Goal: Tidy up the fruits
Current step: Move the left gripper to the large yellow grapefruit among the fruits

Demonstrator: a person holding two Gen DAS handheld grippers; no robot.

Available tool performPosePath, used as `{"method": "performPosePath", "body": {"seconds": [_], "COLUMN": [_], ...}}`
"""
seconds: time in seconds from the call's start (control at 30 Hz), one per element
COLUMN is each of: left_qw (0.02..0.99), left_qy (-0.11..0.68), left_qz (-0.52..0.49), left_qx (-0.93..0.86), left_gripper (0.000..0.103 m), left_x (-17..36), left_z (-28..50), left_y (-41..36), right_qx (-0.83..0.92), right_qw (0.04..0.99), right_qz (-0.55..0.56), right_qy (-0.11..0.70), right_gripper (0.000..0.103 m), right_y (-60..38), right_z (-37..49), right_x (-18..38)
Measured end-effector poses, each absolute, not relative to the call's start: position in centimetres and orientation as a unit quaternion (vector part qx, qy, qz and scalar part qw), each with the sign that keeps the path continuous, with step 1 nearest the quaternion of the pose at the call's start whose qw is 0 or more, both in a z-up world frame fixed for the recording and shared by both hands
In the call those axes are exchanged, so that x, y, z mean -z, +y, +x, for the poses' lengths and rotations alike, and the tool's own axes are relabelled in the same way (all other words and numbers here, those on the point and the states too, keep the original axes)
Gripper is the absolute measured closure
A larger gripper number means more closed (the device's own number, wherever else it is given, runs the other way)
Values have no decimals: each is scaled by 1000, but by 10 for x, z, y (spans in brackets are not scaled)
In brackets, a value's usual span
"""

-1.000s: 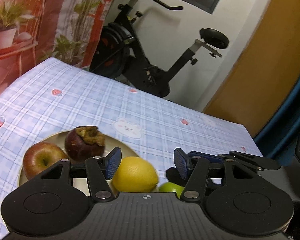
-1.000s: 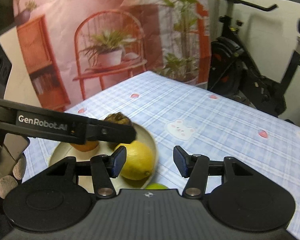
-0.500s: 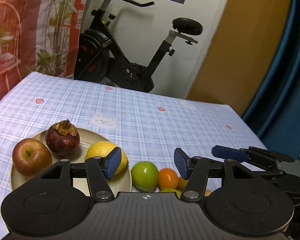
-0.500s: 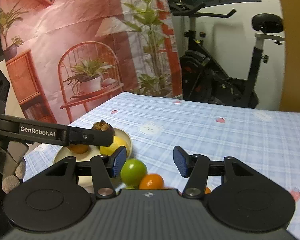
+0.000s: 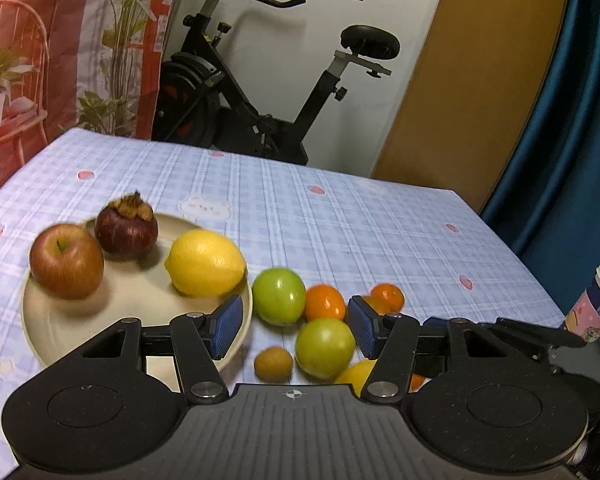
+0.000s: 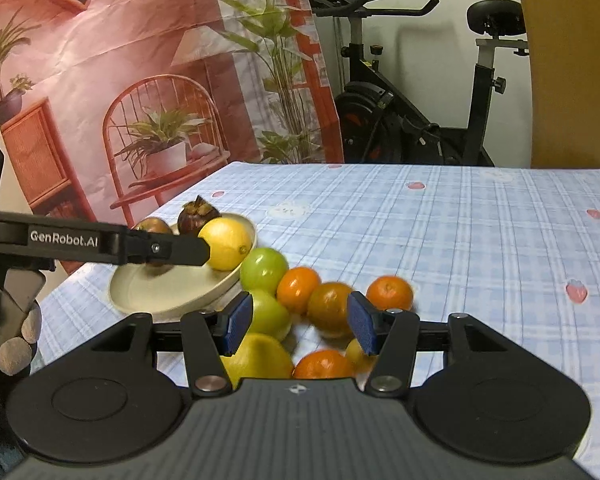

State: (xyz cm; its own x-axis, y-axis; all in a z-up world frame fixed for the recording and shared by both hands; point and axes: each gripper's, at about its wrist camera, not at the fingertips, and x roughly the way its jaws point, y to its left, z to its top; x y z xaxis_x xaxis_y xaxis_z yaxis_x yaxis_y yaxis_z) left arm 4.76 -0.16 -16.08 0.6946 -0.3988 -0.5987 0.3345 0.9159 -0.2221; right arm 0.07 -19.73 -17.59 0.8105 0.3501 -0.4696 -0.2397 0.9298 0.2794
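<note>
Both grippers hang over the near edge of the desk (image 5: pixel 340 208) with fingers spread and nothing between them; the left gripper (image 5: pixel 294 326) points at the loose pile, the near green fruit (image 5: pixel 325 347) lying just ahead, between its fingers, so it looks the likelier first pick; the right gripper (image 6: pixel 299 322) faces the same pile from the right, a dull orange (image 6: pixel 332 308) just beyond its fingers. The plate (image 5: pixel 112 316) sits left of the pile and carries three fruits: one apple (image 5: pixel 66 261), one mangosteen (image 5: pixel 126 229), one lemon (image 5: pixel 205 262), its long axis running left to right. Off the plate I count two green fruits, at least three oranges, one small brown fruit (image 5: pixel 273 364) and a second lemon (image 6: pixel 256 358), half hidden.
</note>
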Motion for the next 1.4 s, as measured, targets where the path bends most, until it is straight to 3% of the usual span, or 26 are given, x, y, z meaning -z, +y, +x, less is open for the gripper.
{"method": "performPosePath", "body": {"seconds": [0.57,1.4], "left_qw": [900,869], "left_qy": [361,403], "left_qz": [-54,-74], "left_qx": [238,278], "left_gripper": [43,42], "left_x": [173,197], "left_z": [31,40], "left_y": [-1,-16], "right_qx": [-170,-191], "right_qw": [945,929], "right_qz": [57,105], "right_qy": [273,298], "right_gripper": [47,46], "right_y": [-168,-171], "right_z": [-29,-23], "right_x": [184,197]}}
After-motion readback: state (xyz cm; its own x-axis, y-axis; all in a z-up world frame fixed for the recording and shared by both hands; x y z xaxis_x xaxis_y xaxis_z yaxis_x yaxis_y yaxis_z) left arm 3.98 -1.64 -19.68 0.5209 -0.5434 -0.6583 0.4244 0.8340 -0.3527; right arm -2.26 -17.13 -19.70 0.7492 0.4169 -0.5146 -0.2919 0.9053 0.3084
